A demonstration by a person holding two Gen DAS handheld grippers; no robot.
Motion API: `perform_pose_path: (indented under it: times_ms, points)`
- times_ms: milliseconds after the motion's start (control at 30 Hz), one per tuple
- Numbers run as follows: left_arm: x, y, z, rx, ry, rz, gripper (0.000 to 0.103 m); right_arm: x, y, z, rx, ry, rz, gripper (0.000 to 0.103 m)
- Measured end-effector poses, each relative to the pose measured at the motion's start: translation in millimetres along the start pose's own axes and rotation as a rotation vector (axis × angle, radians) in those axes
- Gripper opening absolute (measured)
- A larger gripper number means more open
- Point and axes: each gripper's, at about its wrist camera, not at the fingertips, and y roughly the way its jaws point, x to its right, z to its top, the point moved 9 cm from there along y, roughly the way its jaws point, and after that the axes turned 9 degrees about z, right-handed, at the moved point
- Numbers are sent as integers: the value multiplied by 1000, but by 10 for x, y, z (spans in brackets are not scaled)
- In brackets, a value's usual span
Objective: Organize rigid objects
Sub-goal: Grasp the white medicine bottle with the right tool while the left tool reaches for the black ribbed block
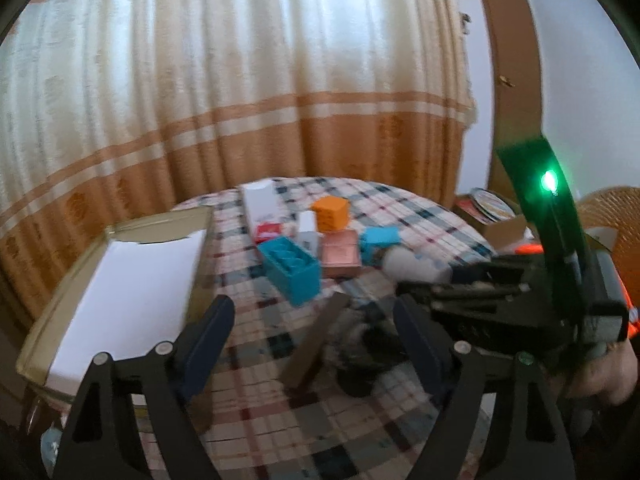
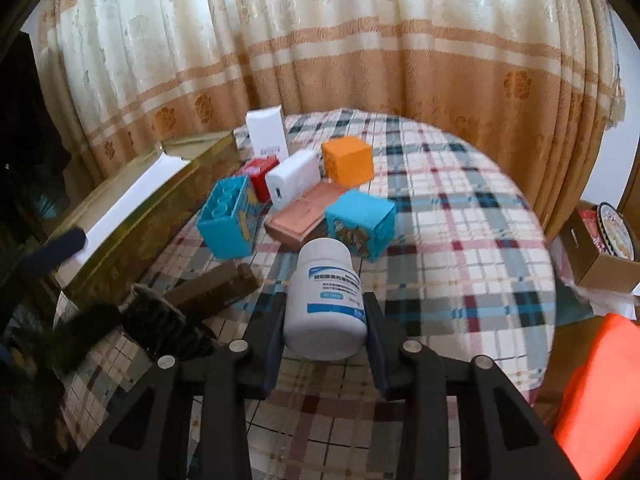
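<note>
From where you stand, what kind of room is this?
Probably a room in a home: cream-and-orange patterned curtains hang behind a round table with a plaid cloth, littered with small household boxes and a white pill bottle.

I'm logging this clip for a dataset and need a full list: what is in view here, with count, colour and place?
white bottle: 1, white with a blue label, between the right gripper's pads
orange cube: 1, orange, back of the cluster
blue boxes: 2, blue, one left and one right of the cluster
pink box: 1, pink, lying flat mid-cluster
white block: 1, white, resting on the pink box
red box: 1, red, behind the left blue box
white carton: 1, white, upright at the back
gold tray: 1, gold with a white lining, left table edge
brush: 1, dark brown, near the tray
table: 1, plaid cloth
curtain: 1, cream and orange, behind
left gripper: open, above the brush
right gripper: shut on the bottle
</note>
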Motion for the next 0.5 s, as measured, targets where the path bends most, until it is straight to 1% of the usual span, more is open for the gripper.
perform_pose_path:
  times_ms: [33, 100, 167, 200, 233, 267, 400, 467, 500]
  points:
    - [45, 16, -15, -8, 17, -7, 83, 7, -22, 25, 10, -4, -7, 39]
    - [173, 101, -77, -54, 50, -41, 73, 26, -60, 64, 27, -11, -22, 39]
    - [260, 208, -159, -111, 64, -66, 53, 53, -71, 81, 34, -8, -27, 39]
    - [289, 278, -213, -150, 66, -76, 51, 72, -68, 81, 34, -1, -26, 39]
    - [310, 313, -238, -168, 50, -104, 51, 93, -64, 75, 32, 7, -27, 39]
    - [318, 328, -251, -177, 41, -114, 51, 108, -53, 69, 29, 15, -28, 39]
    - [326, 327, -252, -176, 25, -133, 50, 121, -34, 41, 24, 22, -28, 39]
    - [303, 326, -249, -176, 5, -150, 46, 119, -33, 51, 28, 18, -29, 39]
    - [276, 315, -243, -174, -19, -167, 46, 116, -41, 57, 31, 16, -31, 39]
